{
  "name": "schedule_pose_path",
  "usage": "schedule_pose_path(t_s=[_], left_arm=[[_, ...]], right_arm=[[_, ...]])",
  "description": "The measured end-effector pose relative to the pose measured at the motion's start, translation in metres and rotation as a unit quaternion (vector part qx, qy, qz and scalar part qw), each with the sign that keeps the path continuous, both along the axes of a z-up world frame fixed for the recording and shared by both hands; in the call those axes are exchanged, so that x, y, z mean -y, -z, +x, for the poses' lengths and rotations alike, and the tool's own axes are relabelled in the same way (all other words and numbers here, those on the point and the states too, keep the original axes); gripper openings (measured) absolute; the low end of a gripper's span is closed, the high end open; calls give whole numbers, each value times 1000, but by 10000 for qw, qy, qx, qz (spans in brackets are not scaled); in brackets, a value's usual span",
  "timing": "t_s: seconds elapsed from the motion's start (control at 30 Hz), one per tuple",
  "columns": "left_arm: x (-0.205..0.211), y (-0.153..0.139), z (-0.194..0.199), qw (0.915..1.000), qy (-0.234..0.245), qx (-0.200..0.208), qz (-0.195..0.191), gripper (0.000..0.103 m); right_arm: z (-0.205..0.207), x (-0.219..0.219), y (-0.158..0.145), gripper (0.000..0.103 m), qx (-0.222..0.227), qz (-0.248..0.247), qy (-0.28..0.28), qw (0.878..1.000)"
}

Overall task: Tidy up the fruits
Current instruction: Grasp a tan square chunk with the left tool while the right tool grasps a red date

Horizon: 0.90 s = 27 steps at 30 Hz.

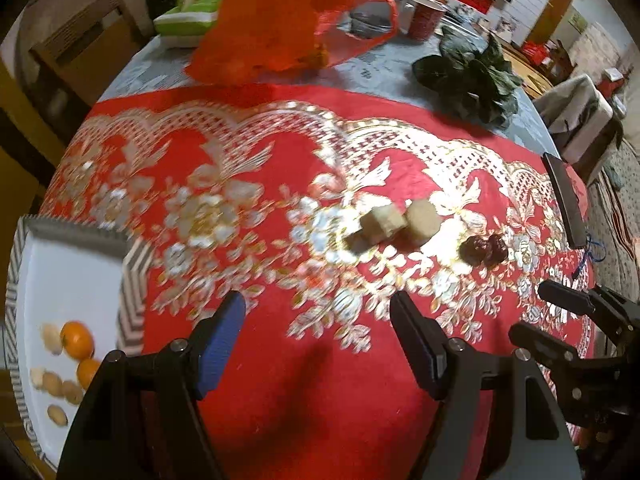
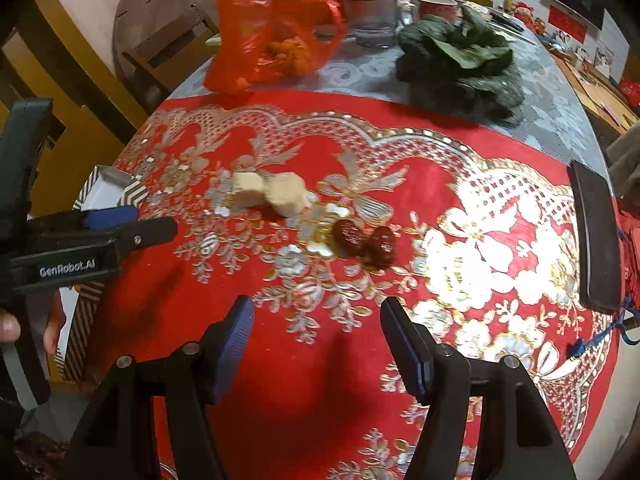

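Two grippers are hovering over the red embroidered cloth [image 2: 280, 380], both with tongs spread wide and holding nothing: the left gripper [image 1: 318, 320] and the right gripper [image 2: 316, 324] are each facing the loose items, apparently between picks.

Taking the white tray [image 1: 68, 264] as landmark: it is sitting at the left edge of the table, and already carrying two oranges [image 1: 78, 340] and several small pale brown pieces, likely nuts or small fruits. That suggests sorting is well under way and the tray is serving as the collecting place. Well to the right of the tray, two pale cubes [image 2: 268, 196] are lying touching each other, and further right still, two dark red dates [image 2: 364, 242] are lying side by side. These look like the remaining things to gather.

Beyond the tray, toward the far side of the table, an orange plastic bag [image 2: 264, 36] is slumping with more orange fruit inside, and leafy greens [image 2: 460, 60] are piled further right. Farthest from the tray, a dark flat device [image 2: 596, 240] is lying at the cloth's right edge. Nothing is blocking the way from the dates or cubes to the tray; the left gripper is hanging nearest the tray.
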<state>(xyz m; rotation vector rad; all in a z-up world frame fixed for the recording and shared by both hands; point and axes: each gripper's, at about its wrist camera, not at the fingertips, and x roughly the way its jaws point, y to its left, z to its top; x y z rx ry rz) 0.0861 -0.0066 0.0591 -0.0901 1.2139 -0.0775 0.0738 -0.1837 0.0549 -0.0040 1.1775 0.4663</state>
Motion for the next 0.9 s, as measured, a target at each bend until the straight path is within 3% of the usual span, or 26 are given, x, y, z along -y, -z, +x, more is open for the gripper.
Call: schedule_pose_path(t_s=[0.27,0.5,0.6,0.77,0.9], left_arm=[[17,18,29,9979,623,-83,-131,74],[22,26,44,9976,651,-211,-144,74],[22,29,47,9976,609,-262,-181,74],[18,31,50,9979,519,-315,-230,74],[19,32,54,9977,552,-322,-227,74]], right_arm=[[8,16,6,71,-85,25,68,9999],[31,21,12,71,100,-50,168,9998],[43,24,17,57,96,-136,228,9996],[54,17,24,54,65,-353,30,9993],[63,13,34,37,-72,-480,-85,9988]])
